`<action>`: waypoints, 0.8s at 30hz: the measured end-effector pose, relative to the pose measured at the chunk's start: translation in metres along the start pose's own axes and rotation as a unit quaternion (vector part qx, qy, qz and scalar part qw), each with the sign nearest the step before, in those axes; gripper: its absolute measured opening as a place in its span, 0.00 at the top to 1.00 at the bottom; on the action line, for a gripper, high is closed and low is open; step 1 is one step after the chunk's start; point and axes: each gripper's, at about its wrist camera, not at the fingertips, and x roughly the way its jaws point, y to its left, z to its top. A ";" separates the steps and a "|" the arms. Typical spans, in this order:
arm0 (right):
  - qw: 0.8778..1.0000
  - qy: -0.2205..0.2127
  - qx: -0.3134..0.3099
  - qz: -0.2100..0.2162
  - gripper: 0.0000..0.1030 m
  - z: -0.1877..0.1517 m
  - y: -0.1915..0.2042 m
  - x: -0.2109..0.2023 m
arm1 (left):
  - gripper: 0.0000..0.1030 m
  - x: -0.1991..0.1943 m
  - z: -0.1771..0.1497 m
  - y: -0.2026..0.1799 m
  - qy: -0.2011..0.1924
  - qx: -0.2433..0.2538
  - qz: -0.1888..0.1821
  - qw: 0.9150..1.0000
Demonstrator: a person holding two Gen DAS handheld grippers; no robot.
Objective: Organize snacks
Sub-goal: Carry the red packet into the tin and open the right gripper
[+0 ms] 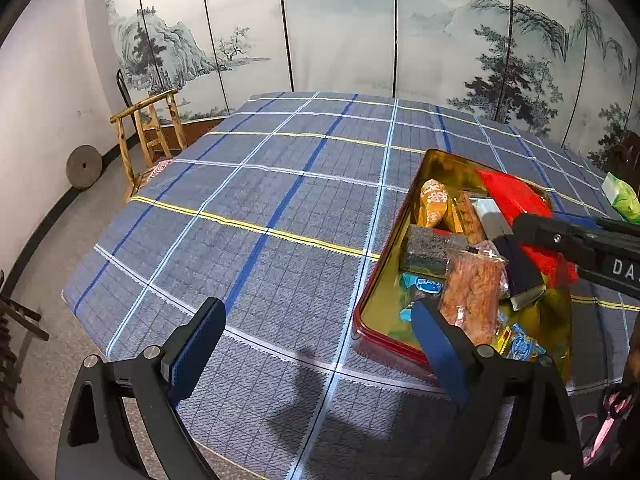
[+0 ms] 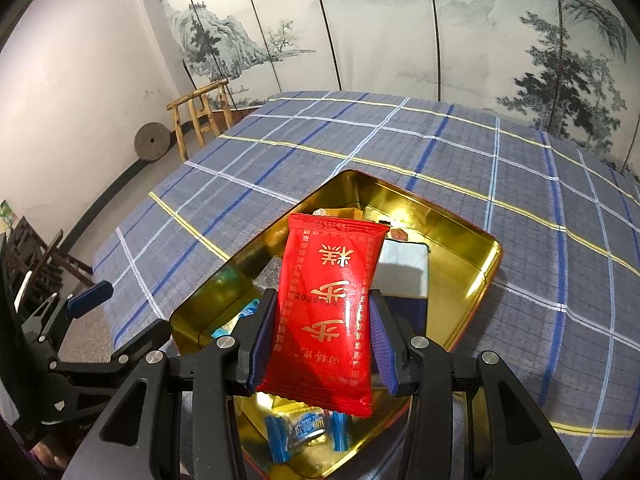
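Note:
A gold tin with a red rim (image 1: 424,172) (image 2: 472,252) sits on the plaid table and holds several snacks: an orange packet (image 1: 434,202), a clear pack of brown snack (image 1: 472,296), blue-wrapped candies (image 2: 304,432) and a pale blue box (image 2: 404,268). My right gripper (image 2: 322,340) is shut on a red snack packet (image 2: 328,312) with gold characters and holds it above the tin; the packet also shows in the left wrist view (image 1: 516,204). My left gripper (image 1: 316,344) is open and empty, just left of the tin's near corner.
The blue plaid tablecloth (image 1: 260,216) covers the table. A green packet (image 1: 622,196) lies at the far right. A wooden chair (image 1: 148,136) and a round stone (image 1: 84,166) stand by the wall on the left. A painted folding screen stands behind the table.

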 end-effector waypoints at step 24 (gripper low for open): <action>1.000 0.019 0.013 -0.012 0.56 0.007 0.000 0.039 | 0.10 0.016 -0.007 0.017 0.004 -0.008 0.000 1.000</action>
